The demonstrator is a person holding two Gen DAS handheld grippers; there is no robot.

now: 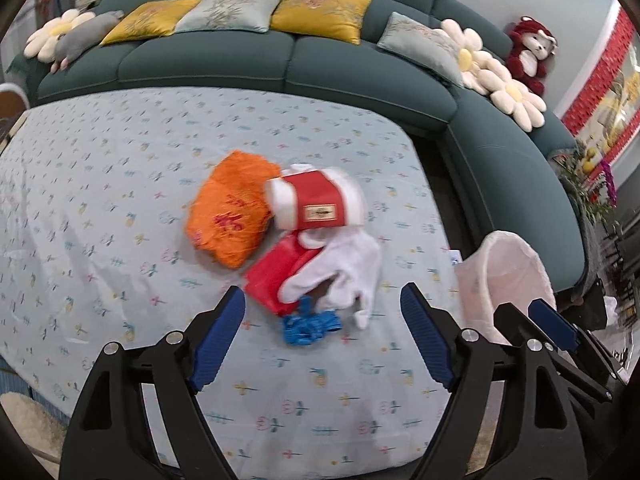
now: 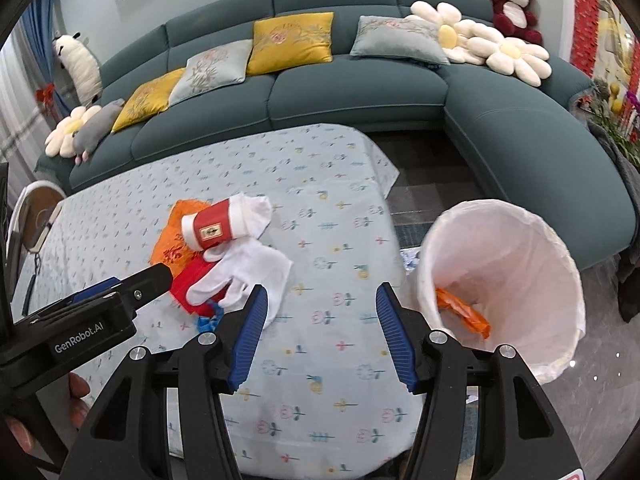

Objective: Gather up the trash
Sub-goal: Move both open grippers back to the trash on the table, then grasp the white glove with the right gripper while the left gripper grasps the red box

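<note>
Left gripper (image 1: 322, 336) released, empty, above the floral tablecloth (image 1: 120, 184). Right gripper (image 2: 318, 336) likewise released, empty. Just beyond: crumpled blue glove (image 1: 310, 324), white cloth (image 1: 348, 268), red packet (image 1: 272, 280), red-banded cup (image 1: 316, 202), orange bag (image 1: 230, 212), overlapping. White-lined bin (image 2: 500, 280) right, holding 1 orange wrapper (image 2: 464, 312). Bin base hidden.

light: bright, even | shadows: faint | blur: slight motion | edges: fisheye bend, dark corners

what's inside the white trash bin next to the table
An orange wrapper lies low inside the lined trash bin. The bin's near wall hides the rest of the bottom, so anything else there cannot be seen.
</note>
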